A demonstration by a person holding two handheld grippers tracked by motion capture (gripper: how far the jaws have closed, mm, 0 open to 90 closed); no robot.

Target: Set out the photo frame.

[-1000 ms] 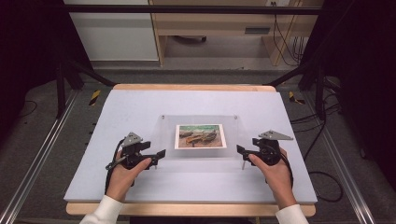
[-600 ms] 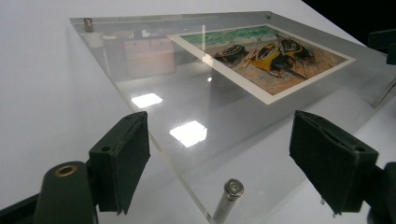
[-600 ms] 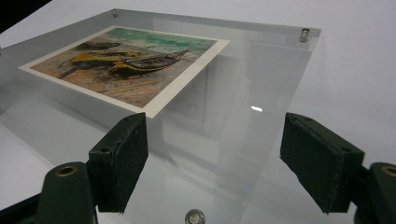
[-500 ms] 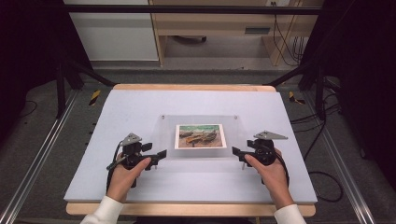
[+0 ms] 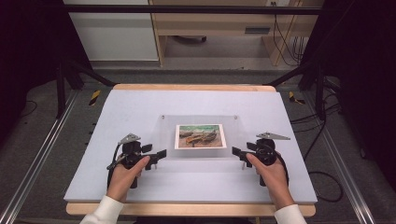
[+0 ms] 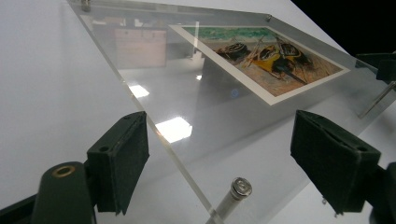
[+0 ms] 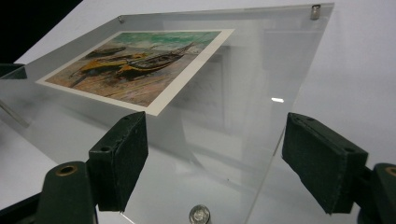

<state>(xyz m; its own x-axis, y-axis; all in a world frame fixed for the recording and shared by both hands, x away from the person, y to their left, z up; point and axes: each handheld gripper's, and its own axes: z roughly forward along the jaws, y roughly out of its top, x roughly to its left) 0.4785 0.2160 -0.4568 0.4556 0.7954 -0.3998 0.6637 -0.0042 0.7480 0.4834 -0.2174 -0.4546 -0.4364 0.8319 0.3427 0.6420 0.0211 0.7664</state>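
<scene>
Table (image 5: 140, 112): pale lilac board on a wooden edge, person seated at the near side, both forearms in from the bottom.

Clear acrylic frame (image 5: 198, 135): lies flat near the middle of the table, slightly toward the person. Metal standoff posts at the corners; the two far ones (image 5: 163, 117) show from above, and a near one (image 6: 232, 198) stands right by the left jaws in the left gripper view. Another near one (image 7: 200, 215) sits low between the right jaws in the right gripper view.

Boat print (image 5: 200, 136): sandwiched in the acrylic, roughly centred, boats on sand under a green band. Looks square to the frame.

Left gripper (image 5: 156, 155): at the frame's near-left corner, jaws spread wide, the acrylic edge running between them, nothing pinched. Pads (image 6: 119, 161) stand clear of the sheet as far as I can tell.

Right gripper (image 5: 237, 151): at the near-right corner, jaws also spread wide, straddling the corner edge, pads (image 7: 119, 156) not closed on it.

Progress, my read: approach is done, both tools lined up on the two near corners. The grasp itself is not made yet. Left: close on the edges or on the posts, then lift, move or take apart the frame. Which of those, can't tell. Early stage.
</scene>
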